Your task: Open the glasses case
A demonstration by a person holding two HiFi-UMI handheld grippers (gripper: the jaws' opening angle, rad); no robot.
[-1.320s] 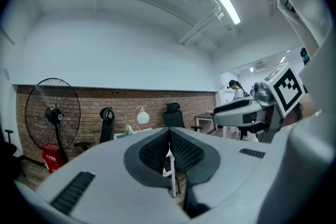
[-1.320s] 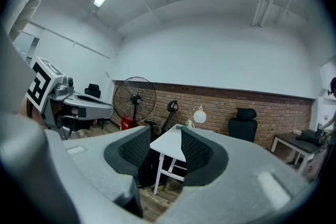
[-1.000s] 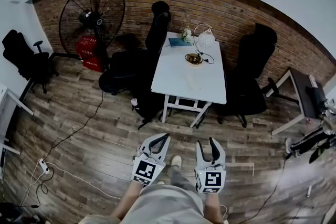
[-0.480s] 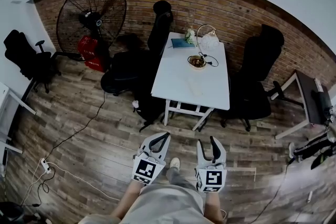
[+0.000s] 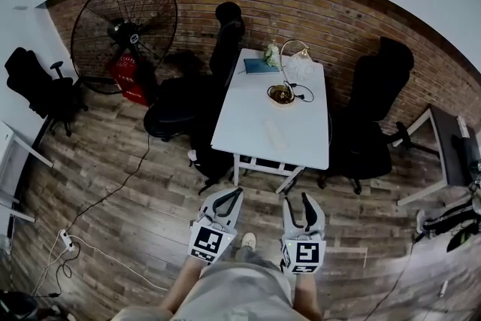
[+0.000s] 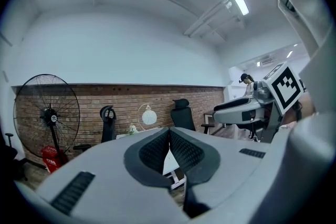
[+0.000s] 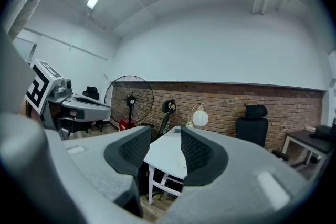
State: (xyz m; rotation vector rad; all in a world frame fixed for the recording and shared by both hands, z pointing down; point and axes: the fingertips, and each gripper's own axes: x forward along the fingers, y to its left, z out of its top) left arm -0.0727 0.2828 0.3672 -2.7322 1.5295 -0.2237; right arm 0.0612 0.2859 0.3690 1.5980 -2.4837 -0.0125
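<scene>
Against the red-brown brick wall (image 5: pixel 338 19) stands the white rectangular surface (image 5: pixel 248 116), with black office chairs (image 5: pixel 376 101) on both its long sides and a big round black floor fan (image 5: pixel 124 30) well off to its left. Short of the surface's near end, over the wood-plank floor (image 5: pixel 113 184), hang the two tools. The left tool (image 5: pixel 237 194) has its jaws pressed together on nothing; the right tool (image 5: pixel 295 201) has its jaws apart and empty. By my judgement the task is not begun: approach, grasp and opening are all left. A pale slim oblong, probably the glasses case (image 5: pixel 276 134), lies on the surface's near half, ahead of both tools and well apart from them.
</scene>
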